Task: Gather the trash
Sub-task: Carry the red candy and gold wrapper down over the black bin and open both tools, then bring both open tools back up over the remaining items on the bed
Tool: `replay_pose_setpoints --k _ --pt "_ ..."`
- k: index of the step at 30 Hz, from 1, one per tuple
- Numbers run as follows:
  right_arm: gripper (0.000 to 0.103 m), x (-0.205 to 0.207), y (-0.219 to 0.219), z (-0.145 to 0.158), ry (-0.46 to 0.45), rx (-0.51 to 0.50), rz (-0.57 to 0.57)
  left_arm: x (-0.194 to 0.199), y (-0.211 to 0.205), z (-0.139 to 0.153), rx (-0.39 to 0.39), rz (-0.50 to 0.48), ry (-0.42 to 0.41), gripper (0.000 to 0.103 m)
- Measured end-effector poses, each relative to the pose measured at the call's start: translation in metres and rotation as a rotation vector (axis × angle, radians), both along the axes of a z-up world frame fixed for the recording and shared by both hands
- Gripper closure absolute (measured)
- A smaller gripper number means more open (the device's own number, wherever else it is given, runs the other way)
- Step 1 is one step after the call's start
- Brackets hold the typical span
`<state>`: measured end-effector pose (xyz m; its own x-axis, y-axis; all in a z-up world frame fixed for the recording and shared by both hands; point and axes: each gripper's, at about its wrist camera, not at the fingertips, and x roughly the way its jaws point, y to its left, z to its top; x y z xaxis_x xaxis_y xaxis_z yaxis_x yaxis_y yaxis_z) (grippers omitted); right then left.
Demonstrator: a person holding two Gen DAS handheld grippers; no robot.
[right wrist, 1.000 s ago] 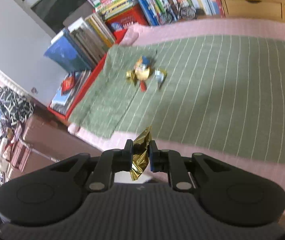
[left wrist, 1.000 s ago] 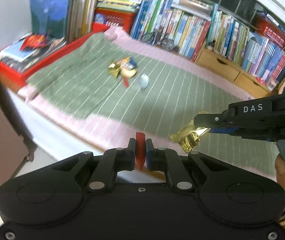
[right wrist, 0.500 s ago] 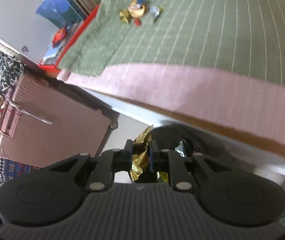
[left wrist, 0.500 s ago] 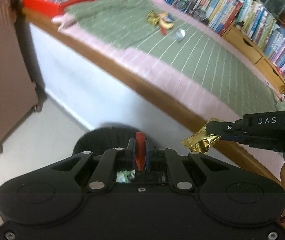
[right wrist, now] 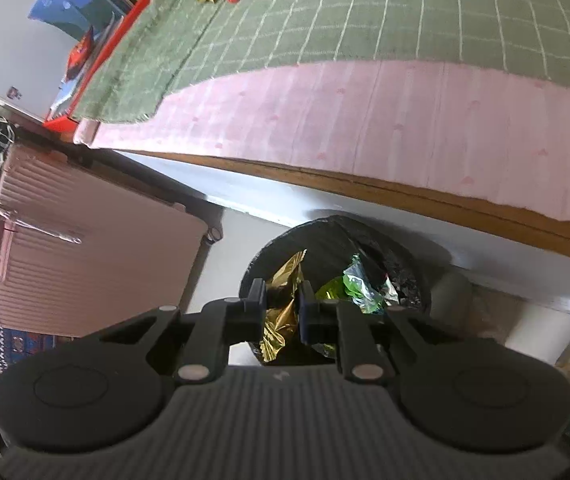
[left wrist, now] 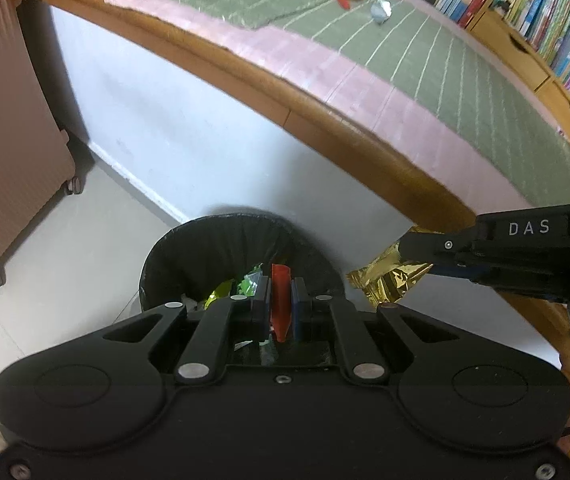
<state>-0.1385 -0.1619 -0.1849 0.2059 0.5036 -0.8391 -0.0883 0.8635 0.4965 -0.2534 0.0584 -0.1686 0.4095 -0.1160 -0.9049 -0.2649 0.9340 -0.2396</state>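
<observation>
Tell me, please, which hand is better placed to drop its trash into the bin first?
Left: the left gripper holds its red scrap over the bin; the gold wrapper sits beside the rim.

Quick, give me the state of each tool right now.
Left tool: shut on a red scrap, above the black bin.
Right tool: shut on a gold foil wrapper, above the same bin.

White capitals "DAS" stand on the black side of the right gripper point(left wrist: 407, 249). The book spines point(left wrist: 525, 4) are too blurred to read
</observation>
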Motion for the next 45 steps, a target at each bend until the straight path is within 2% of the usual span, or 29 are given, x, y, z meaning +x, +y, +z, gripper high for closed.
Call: replay_pose_setpoints --k 2,6,7,9,12,19,24,27,33,36,41,45 --pt "0.082 0.002 0.001 -0.006 0.008 -0.01 0.007 0.004 -0.001 -0.005 0.006 -0.004 0.009 0.093" --pt "0.073 0.005 0.004 -0.013 0.012 -0.007 0.016 0.008 -0.001 -0.009 0.016 0.006 0.015 0.082" --pt "0.069 0.006 0.004 -0.014 0.011 -0.002 0.018 0.009 0.001 -0.009 0.018 0.011 0.015 0.076" --pt "0.048 0.008 0.006 -0.014 0.009 0.003 0.019 0.011 0.004 -0.008 0.022 0.026 0.012 0.064" --pt "0.043 0.011 0.009 -0.013 0.001 0.006 0.025 0.014 0.008 -0.004 0.031 0.039 -0.004 0.057" --pt "0.039 0.016 0.011 -0.003 -0.025 -0.01 0.042 0.02 0.013 0.011 0.067 0.032 -0.033 0.044" --pt "0.034 0.013 0.005 0.023 -0.08 -0.024 0.035 0.02 0.017 0.036 0.087 0.006 -0.108 0.039" --pt "0.031 0.012 -0.002 0.043 -0.121 -0.027 0.009 0.026 0.017 0.053 0.113 -0.014 -0.155 0.038" --pt "0.028 0.027 -0.01 0.08 -0.209 -0.032 -0.022 0.049 0.021 0.086 0.135 0.019 -0.224 0.037" --pt "0.028 0.04 -0.012 0.092 -0.249 -0.029 -0.023 0.065 0.019 0.101 0.159 0.032 -0.228 0.037" --pt "0.028 0.055 -0.014 0.106 -0.296 -0.007 -0.039 0.087 0.013 0.127 0.228 -0.012 -0.25 0.035" --pt "0.028 0.058 -0.017 0.111 -0.3 0.016 -0.116 0.105 0.015 0.138 0.188 -0.072 -0.282 0.034"
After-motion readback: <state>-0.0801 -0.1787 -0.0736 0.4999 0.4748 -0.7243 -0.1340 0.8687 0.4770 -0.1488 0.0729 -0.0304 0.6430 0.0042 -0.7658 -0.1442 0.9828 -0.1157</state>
